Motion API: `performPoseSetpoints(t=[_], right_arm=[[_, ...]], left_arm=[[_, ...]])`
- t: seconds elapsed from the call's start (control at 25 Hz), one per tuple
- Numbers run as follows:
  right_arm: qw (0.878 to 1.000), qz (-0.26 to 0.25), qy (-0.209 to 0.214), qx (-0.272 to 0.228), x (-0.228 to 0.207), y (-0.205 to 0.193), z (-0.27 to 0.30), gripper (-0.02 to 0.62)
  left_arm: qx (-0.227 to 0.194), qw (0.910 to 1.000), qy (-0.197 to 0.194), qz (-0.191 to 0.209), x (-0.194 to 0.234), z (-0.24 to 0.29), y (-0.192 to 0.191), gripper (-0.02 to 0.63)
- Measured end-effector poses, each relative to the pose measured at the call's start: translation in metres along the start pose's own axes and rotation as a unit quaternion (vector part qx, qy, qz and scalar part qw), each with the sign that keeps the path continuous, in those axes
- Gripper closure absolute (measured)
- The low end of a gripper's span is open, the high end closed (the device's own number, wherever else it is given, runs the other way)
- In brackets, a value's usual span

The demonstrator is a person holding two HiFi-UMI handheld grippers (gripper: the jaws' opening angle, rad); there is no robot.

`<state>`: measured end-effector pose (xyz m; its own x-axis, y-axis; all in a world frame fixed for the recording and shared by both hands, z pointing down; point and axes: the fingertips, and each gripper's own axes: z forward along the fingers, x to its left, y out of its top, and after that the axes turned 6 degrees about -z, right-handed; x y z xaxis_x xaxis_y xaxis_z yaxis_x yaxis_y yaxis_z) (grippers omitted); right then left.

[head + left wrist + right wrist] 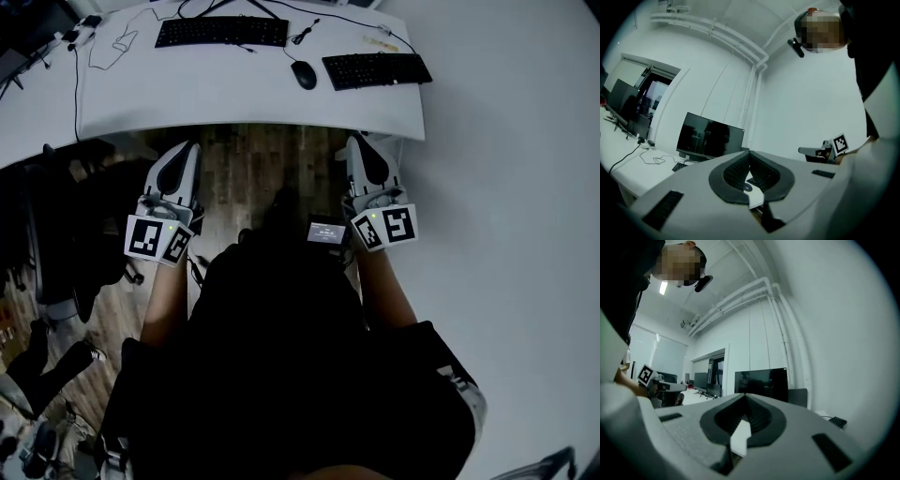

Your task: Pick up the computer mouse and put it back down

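One mouse (304, 74) — well beyond both jaws

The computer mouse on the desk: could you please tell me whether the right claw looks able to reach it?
Probably yes: the mouse lies uncovered between two keyboards, and the right claw, shut, sits near the desk edge; it must open first.

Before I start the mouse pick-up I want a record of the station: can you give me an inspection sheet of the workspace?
Surface: white desk with a curved front edge.
Job's things: black computer mouse on the desk, untouched.
Clutter: two black keyboards, one on each side of the mouse.
Grippers: left gripper and right gripper shut, empty, short of the desk.
Cables: loose wires at the desk's left end.
Surroundings: wooden floor, office chair at left.
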<state>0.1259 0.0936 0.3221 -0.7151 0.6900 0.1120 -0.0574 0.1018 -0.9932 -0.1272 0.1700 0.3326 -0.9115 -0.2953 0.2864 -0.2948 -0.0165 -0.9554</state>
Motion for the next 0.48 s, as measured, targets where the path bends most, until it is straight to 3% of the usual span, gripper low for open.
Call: performPoseSetpoints(t=[0.24,0.48], right_arm=[[1.000,-0.009,0.005,0.006,0.002,-0.001,-0.031,0.592],[0.999,0.002,0.040,0.012,-0.009,-0.014,-0.045,0.592]], left_arm=[[-0.001,1.0000,-0.003,-0.008,-0.027,-0.019,-0.012,0.611],[0.006,0.9997,0.015,-0.017,-0.056,-0.013,-0.025,0.611]])
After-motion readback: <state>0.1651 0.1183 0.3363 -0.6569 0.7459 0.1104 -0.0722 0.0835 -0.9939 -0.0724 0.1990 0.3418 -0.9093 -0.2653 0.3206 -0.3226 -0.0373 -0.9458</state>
